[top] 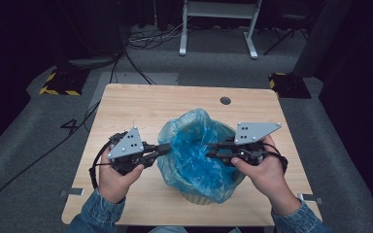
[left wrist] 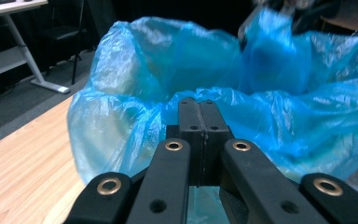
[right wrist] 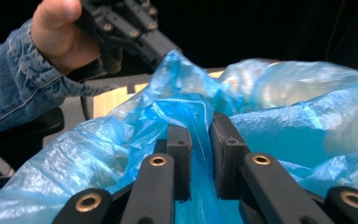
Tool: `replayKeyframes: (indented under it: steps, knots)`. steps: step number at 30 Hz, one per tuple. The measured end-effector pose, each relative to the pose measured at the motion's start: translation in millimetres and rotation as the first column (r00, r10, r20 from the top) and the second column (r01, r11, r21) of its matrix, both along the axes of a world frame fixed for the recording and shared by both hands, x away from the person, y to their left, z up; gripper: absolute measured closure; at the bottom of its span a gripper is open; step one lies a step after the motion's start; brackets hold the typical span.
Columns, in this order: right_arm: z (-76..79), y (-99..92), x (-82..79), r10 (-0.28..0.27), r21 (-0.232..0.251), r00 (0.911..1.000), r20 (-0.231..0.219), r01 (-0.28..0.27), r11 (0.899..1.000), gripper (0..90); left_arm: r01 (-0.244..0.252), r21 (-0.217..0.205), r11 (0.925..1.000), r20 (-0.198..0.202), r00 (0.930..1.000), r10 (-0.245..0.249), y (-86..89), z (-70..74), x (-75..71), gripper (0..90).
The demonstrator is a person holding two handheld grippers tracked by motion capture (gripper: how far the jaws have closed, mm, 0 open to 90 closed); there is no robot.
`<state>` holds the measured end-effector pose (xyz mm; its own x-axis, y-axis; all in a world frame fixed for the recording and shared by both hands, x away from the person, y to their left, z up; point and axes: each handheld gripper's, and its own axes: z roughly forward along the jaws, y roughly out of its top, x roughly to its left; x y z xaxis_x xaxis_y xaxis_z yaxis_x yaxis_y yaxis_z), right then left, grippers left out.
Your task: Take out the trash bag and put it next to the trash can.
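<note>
High view: one blue bag (top: 194, 155) lining one bin (top: 199, 198), centre of the counter (top: 126, 102). My left gripper (top: 164, 149) pinches the rim at left of frame, fingers (left wrist: 198, 126) fully together on the film. My right gripper (top: 211, 149) has fingers (right wrist: 181, 154) slightly parted, film bunched between them. Risk: pulling apart could tear the thin plastic, or the looser right hold slips. Two grippers.
</note>
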<state>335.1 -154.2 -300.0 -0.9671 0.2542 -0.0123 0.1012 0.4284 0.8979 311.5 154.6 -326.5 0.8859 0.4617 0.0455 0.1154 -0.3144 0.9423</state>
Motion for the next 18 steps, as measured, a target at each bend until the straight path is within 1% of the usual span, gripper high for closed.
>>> replayKeyframes:
  steps: [2, 3, 5, 6, 7, 8, 10, 11, 12, 14, 16, 18]
  knots:
    - [-0.8, 4.2, 0.5, 0.007, -0.009, 0.9999, -0.012, -0.007, 1.000, 79.6, 0.005, 0.008, 1.0000, 0.003, 1.0000, -0.005, -6.0, 2.3, 0.5, 90.0]
    - [-0.9, 6.4, 1.1, 0.008, -0.016, 0.9998, -0.016, -0.009, 1.000, 76.8, 0.007, 0.012, 0.9999, 0.004, 1.0000, -0.007, -8.7, 3.3, 0.7, 90.0]
    - [-2.2, 12.1, 2.6, 0.021, -0.027, 0.9986, -0.050, -0.022, 0.999, 65.0, 0.010, 0.018, 0.9998, 0.007, 0.9999, -0.010, -13.2, 4.3, 1.0, 90.0]
    - [-2.1, 15.2, 3.0, 0.025, -0.048, 0.9979, -0.060, -0.028, 0.998, 58.7, 0.011, 0.020, 0.9997, 0.007, 0.9999, -0.011, -14.7, 4.3, 1.4, 90.0]
    - [-2.2, 18.5, 3.1, 0.017, -0.071, 0.9983, -0.056, -0.021, 0.997, 50.5, 0.009, 0.019, 0.9998, 0.005, 0.9999, -0.010, -15.4, 3.9, 1.7, 90.0]
    - [-2.7, 22.4, 3.9, 0.019, -0.098, 0.9984, -0.054, -0.024, 0.995, 45.2, 0.009, 0.017, 0.9998, 0.004, 1.0000, -0.009, -15.4, 3.5, 2.0, 90.0]
    - [-2.3, 26.9, 4.7, 0.022, -0.116, 0.9985, -0.051, -0.027, 0.993, 42.1, 0.006, 0.010, 0.9999, -0.001, 1.0000, -0.006, -14.6, 2.7, 2.4, 90.0]
    - [-1.7, 29.4, 5.7, 0.020, -0.114, 0.9989, -0.042, -0.024, 0.993, 37.6, 0.007, 0.004, 1.0000, -0.003, 1.0000, -0.007, -14.2, 2.4, 2.6, 90.0]
    - [-1.3, 32.6, 7.0, 0.017, -0.108, 0.9989, -0.043, -0.022, 0.994, 34.1, 0.010, 0.000, 1.0000, -0.005, 0.9999, -0.010, -14.0, 2.5, 2.6, 90.0]
    - [-1.2, 40.1, 10.1, 0.028, -0.132, 0.9975, -0.064, -0.037, 0.991, 33.2, 0.011, -0.003, 0.9999, -0.002, 0.9999, -0.011, -14.0, 2.9, 1.9, 90.0]
    - [-3.2, 49.4, 13.4, 0.029, -0.170, 0.9967, -0.076, -0.041, 0.985, 30.0, 0.012, -0.005, 0.9999, 0.004, 0.9999, -0.012, -13.4, 3.2, 1.4, 90.0]
    - [-5.2, 58.4, 16.6, 0.034, -0.201, 0.9963, -0.079, -0.049, 0.978, 29.8, 0.008, -0.007, 0.9999, 0.006, 1.0000, -0.008, -11.4, 3.3, 1.3, 90.0]
